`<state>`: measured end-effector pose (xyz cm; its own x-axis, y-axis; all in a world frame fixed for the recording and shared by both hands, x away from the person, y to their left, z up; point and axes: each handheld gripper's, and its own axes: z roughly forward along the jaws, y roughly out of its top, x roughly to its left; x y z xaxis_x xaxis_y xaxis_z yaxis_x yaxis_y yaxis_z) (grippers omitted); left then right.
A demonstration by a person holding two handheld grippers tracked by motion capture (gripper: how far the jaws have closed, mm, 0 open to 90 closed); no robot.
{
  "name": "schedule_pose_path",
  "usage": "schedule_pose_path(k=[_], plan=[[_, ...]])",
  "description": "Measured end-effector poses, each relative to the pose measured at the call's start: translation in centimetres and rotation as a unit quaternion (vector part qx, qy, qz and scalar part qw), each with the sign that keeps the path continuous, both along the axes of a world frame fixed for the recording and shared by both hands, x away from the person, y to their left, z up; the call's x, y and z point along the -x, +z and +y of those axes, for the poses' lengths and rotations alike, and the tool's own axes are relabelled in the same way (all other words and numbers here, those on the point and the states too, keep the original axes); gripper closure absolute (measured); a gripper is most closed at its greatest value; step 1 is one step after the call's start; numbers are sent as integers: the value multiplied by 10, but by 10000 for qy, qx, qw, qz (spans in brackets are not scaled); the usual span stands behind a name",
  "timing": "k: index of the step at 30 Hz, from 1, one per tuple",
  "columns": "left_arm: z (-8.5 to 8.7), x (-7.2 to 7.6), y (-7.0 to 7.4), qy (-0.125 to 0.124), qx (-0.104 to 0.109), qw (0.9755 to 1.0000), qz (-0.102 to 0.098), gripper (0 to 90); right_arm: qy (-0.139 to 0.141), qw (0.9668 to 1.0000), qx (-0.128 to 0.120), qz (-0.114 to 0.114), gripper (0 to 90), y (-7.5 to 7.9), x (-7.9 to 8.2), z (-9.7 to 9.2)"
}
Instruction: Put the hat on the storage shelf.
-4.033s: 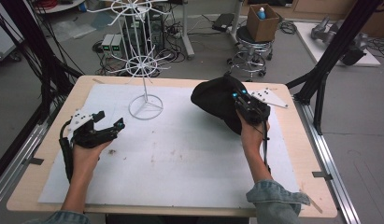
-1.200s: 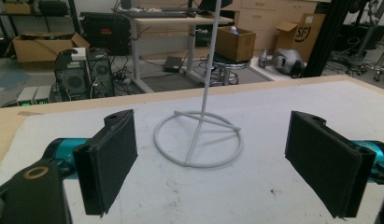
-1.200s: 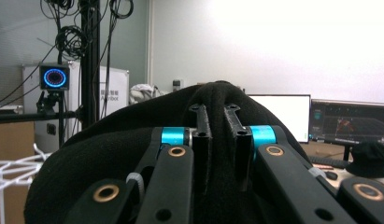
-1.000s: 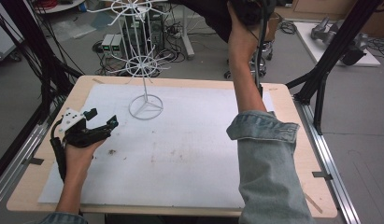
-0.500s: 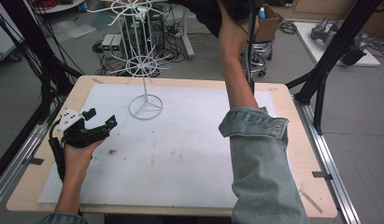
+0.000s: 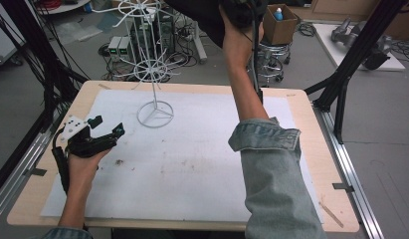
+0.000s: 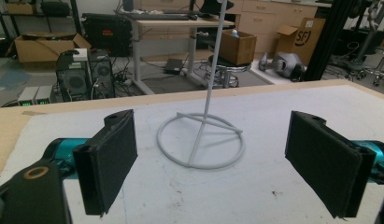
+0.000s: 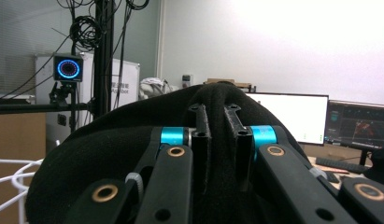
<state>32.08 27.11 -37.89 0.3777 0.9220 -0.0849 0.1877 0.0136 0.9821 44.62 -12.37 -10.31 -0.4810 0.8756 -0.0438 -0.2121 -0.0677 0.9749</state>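
A white wire stand [image 6: 154,74] rises from a ring base [image 6: 155,113] at the back of the table; the left gripper view has its base [image 7: 201,140] and pole straight ahead. My right gripper [image 6: 239,10] is raised high beside the stand's top, shut on a black cloth hat [image 6: 202,12]. In the right gripper view the jaws [image 8: 216,116] pinch a fold of the hat [image 8: 110,140], with white wire arms at lower left. My left gripper [image 6: 107,125] rests on the table's left side, open and empty [image 7: 212,140], facing the stand.
A white sheet [image 6: 192,164] covers the wooden table. Black frame posts [image 6: 351,64] stand at the right and left edges. Behind the table are a cardboard box [image 6: 279,22] on a stool and computer boxes [image 6: 120,47]. Monitors [image 8: 292,116] sit beyond the hat.
Four seconds ago the hat lay on the table's back right under the right gripper. Over the last second the raised right hand has carried it a little leftward toward the stand's top. The left gripper has stayed put.
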Motion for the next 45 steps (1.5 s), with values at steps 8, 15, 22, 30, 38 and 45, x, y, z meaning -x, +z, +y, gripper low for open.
schedule_pose_path(k=[8, 15, 22, 30, 38, 45], plan=[[-1, 0, 0, -20, -19, 10000, 10, 169, 70, 10000, 4, 32, 831, -17, 6, -1], [-3, -1, -1, -30, -21, 10000, 28, 169, 156, 9998, 38, 120, 832, -31, 8, -1], [-3, 0, 0, -27, -4, 10000, 17, 169, 326, 9991, 31, 252, 832, -48, 12, 2], [-3, 0, 0, -39, -22, 10000, 24, 170, 482, 9979, -22, 433, 830, -68, 13, 4], [-4, 0, 0, -50, -45, 10000, 25, 170, 533, 9966, 22, 629, 830, -85, 13, 9], [-3, 0, 0, -39, -20, 10000, 14, 170, 649, 9950, -7, 760, 826, -98, 12, 14]])
